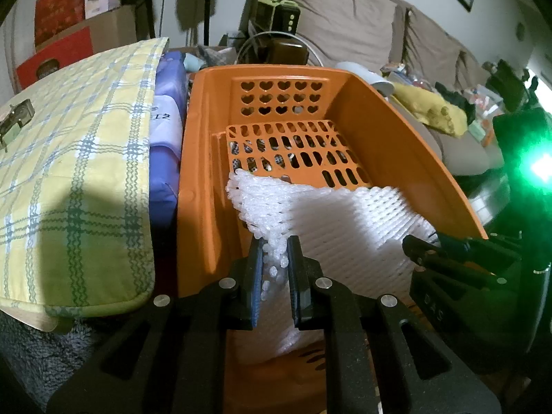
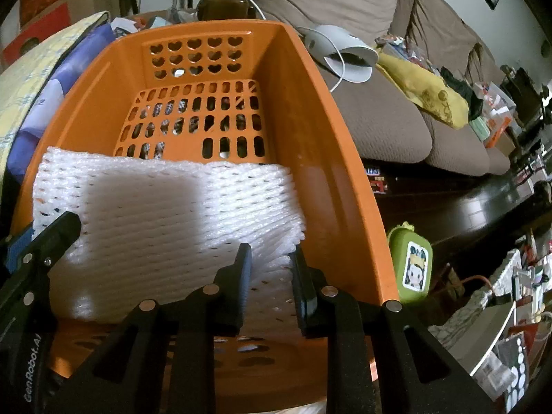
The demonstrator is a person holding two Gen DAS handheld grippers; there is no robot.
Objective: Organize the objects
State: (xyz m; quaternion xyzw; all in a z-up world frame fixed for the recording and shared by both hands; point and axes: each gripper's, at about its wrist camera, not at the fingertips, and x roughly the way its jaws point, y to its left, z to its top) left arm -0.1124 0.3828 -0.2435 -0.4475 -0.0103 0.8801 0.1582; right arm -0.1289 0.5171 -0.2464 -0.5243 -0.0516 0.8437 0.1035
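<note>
Clamping white foam-mesh sheet [image 1: 331, 214] inside orange perforated plastic basket [image 1: 396, 131]: left gripper [image 1: 276, 252] jaws at 6 o'clock, right gripper [image 2: 270, 258] jaws at 4 o'clock.

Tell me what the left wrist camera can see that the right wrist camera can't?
Only the left wrist view shows a bright green light at its right edge. Only the right wrist view shows a small green case with a cartoon picture, beside the basket. Both show the orange basket and the white foam net lying in it, pinched by the left gripper and the right gripper.
</note>
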